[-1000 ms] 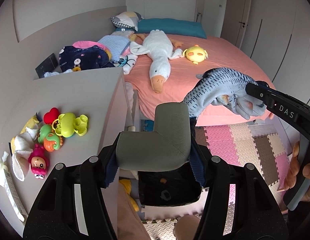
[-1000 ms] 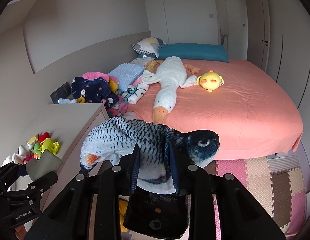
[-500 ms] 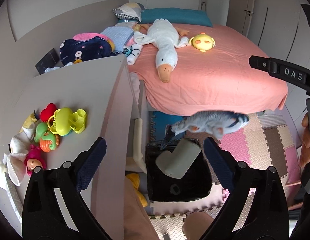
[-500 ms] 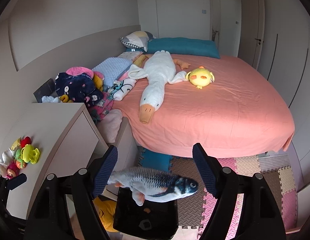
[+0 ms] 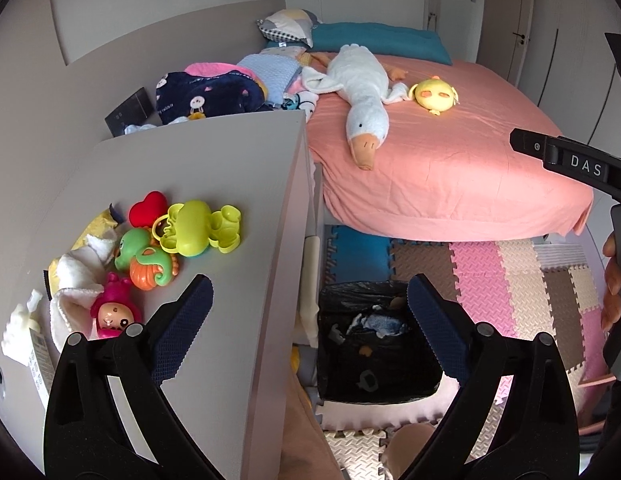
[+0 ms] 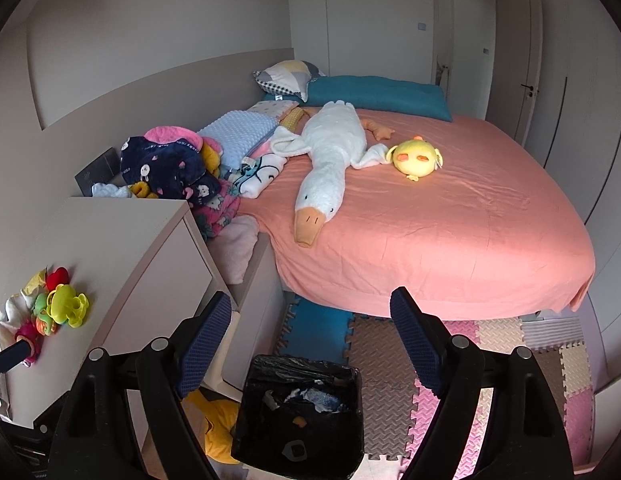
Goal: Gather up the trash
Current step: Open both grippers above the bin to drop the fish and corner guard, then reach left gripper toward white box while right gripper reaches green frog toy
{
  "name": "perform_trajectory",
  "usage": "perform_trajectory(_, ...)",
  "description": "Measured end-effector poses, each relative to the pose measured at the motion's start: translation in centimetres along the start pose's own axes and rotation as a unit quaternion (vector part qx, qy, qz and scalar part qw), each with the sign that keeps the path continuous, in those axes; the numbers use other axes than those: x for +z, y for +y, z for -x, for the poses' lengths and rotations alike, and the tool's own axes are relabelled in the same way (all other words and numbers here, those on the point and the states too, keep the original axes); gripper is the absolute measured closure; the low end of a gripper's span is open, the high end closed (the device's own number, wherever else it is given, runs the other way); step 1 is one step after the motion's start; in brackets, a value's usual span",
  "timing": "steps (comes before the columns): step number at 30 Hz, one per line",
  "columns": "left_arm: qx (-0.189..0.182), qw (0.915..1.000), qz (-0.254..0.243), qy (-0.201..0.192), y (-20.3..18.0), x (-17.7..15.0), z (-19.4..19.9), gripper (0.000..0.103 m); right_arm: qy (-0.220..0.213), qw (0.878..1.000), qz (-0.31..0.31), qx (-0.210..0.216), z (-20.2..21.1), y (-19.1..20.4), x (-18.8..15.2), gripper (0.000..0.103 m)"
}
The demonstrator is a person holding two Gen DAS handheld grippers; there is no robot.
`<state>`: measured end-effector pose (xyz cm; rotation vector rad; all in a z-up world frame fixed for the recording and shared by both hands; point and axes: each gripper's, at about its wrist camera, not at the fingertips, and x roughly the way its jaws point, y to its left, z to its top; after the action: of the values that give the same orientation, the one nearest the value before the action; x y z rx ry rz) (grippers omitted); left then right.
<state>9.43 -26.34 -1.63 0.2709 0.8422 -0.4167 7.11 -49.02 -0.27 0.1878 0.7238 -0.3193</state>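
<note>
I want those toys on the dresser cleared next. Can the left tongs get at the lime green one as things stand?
Probably yes. The left tongs are open and empty, and the lime green toy lies exposed on the dresser top, with nothing over it.

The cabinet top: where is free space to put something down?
The cabinet top is bare from the plastic toys to its bed-side edge and back to the clothes pile. Its near left corner is crowded with toys and cloth.

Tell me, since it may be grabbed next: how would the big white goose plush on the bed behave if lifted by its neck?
The goose plush would probably sag: it lies limp and flat on the pink bedsheet, wings splayed. It looks soft-stuffed, so likely light for its size. Its fuzzy fabric should grip well, though the long body may dangle and swing.
</note>
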Motion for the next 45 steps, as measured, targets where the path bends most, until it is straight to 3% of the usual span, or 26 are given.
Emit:
perform_trajectory(20, 0.050, 0.9940, 0.096, -0.013, 9.7, -4.4, 4.1, 0.008, 0.010, 0.996, 0.063, 0.062, 0.9, 10.5, -2.2, 0.021)
perform_trajectory(37, 0.110, 0.9798, 0.167, -0.002, 18.3, -10.0, 6.0, 0.008, 0.032, 0.983, 0.139, 0.116, -0.8, 19.2, -4.1, 0.021)
perform_trajectory(45, 0.126, 0.9675, 0.218, 0.021, 21.9, -12.2, 4.6, 0.008, 0.047, 0.973, 0.187, 0.131, -2.5, 22.4, -5.1, 0.021)
